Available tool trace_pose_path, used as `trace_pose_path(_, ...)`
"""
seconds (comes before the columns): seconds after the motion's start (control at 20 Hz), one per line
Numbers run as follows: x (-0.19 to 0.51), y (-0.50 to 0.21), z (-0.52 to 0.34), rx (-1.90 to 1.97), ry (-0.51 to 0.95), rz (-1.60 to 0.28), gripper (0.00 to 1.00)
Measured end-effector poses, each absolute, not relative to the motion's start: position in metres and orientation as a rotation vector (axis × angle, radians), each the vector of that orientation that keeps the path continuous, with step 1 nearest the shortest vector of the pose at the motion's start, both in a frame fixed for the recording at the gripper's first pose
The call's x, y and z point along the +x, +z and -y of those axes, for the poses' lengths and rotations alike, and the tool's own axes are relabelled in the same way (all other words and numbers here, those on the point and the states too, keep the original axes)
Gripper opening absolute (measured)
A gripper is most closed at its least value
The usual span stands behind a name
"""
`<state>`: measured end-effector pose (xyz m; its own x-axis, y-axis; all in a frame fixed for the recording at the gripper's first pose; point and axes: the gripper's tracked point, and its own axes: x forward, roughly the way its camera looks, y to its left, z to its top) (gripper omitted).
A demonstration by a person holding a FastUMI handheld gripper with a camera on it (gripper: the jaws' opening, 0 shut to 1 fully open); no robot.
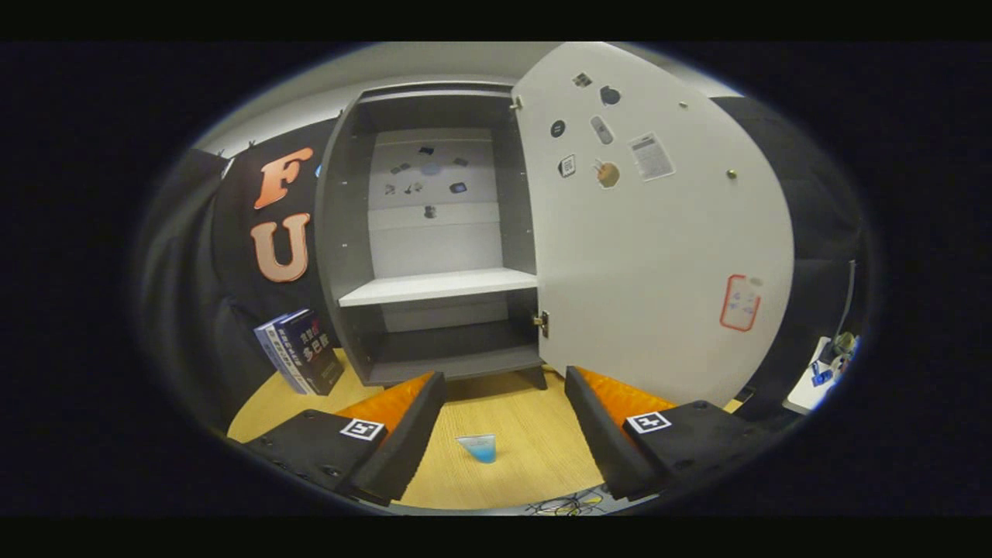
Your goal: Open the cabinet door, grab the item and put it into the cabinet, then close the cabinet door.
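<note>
Cup (pixel 479 447): small, clear, with blue liquid or a blue tint low down. Stands upright on the wood table (pixel 535 434), between the two fingers, closer to the left one, touching neither. It is on the near part of the table, well short of the cabinet.

Gripper (pixel 504 403): fingers spread wide, holding nothing. Both fingers point toward the cabinet base, and each carries a square black-and-white marker on top.

Cabinet (pixel 434 232): grey, set at the far side of the table, beyond the fingertips. Open. A white shelf (pixel 438 285) splits it into a tall upper bay and a low bottom bay; both bays look bare. The back panel up top is pale, with a scatter of small dark stickers or magnets, too small to tell which.

Door (pixel 659 232): white, swung out to the right on hinges at the cabinet's right edge. Its inner face carries several small stickers near the top, a paper label, and a red-edged card low on the right. A small knob sits near the far right edge.

Books (pixel 301 351): two or three, dark blue covers, leaning left of the cabinet on the table.

Far right, beyond the door: a white surface with small blue bits, unclear.
</note>
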<state>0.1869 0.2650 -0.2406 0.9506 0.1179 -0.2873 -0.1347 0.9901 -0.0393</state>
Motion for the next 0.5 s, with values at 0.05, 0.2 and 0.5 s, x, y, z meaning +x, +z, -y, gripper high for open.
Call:
trace_pose_path(0.05, 0.190, -0.254, -0.268, -0.079, 0.136, -0.300, 0.98)
trace_pose_path(0.2, 0.197, -0.291, -0.274, -0.132, 0.162, -0.348, 0.98)
trace_pose_path(0.5, 0.211, -0.359, -0.282, -0.175, 0.204, -0.449, 0.98)
